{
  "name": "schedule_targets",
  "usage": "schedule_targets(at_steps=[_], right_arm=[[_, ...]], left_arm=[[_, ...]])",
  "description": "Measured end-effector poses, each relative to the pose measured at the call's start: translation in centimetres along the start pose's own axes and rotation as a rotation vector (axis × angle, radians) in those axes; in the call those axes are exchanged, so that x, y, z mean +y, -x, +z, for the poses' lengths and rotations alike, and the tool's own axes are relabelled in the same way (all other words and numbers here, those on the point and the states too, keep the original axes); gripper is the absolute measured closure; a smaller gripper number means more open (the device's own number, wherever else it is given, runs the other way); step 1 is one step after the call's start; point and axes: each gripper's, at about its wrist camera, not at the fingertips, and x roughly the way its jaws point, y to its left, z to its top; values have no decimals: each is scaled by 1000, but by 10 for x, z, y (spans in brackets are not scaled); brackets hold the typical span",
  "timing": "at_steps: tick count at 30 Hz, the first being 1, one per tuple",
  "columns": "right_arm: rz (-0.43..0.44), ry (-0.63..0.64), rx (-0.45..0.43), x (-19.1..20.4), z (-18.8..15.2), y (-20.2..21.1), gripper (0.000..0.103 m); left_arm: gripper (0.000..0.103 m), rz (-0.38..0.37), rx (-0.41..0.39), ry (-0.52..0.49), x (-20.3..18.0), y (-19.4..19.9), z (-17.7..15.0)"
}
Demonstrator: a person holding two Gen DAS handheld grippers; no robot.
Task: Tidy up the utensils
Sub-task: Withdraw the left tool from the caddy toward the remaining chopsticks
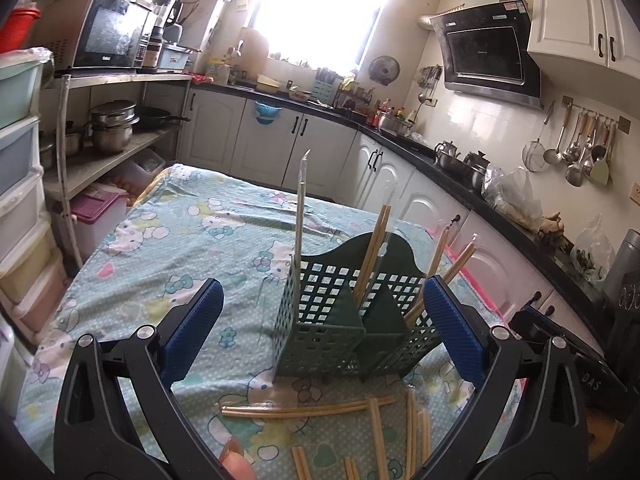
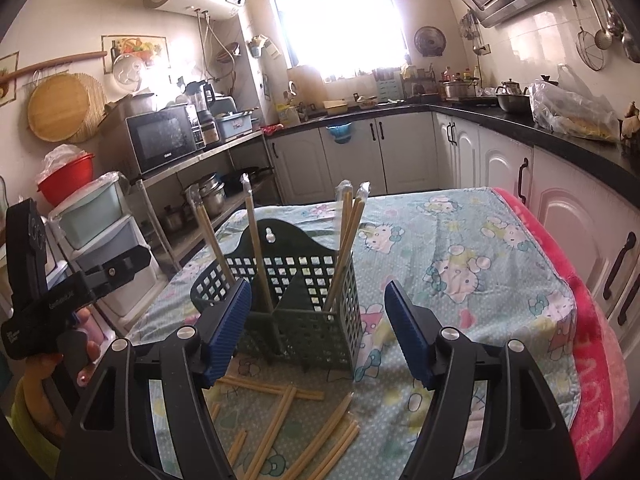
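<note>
A dark green slotted utensil holder [image 1: 344, 320] [image 2: 300, 312] stands on the cartoon-print tablecloth [image 1: 180, 248] [image 2: 460, 272], with several wrapped chopstick pairs [image 1: 372, 252] [image 2: 348, 232] upright in its compartments. More wrapped chopsticks [image 1: 312, 410] [image 2: 280, 416] lie loose on the cloth in front of it. My left gripper [image 1: 322, 334] is open, its blue pads on either side of the holder's near face and apart from it, with nothing held. My right gripper [image 2: 318, 332] is open too, empty, just short of the holder. The left gripper's body [image 2: 60, 292] shows at the left of the right wrist view.
A pink blanket [image 2: 592, 360] lines the table's right edge beside white cabinets [image 2: 500, 168]. A metal shelf [image 1: 112, 152] with pots and a microwave [image 1: 108, 32] and stacked plastic drawers [image 1: 20, 200] stand to the left. A bagged item [image 2: 568, 112] sits on the black counter.
</note>
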Motion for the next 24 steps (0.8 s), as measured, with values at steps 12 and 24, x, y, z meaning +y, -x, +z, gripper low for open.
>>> schedule_targets(at_steps=[12,24], right_arm=[[12,14,62,5,-21,1,36],[61,10,154,13,-42,-12,44]], left_arm=[[11,28,33,-6,7,4,-16],[11,93,111,-31,26,-5,-39]])
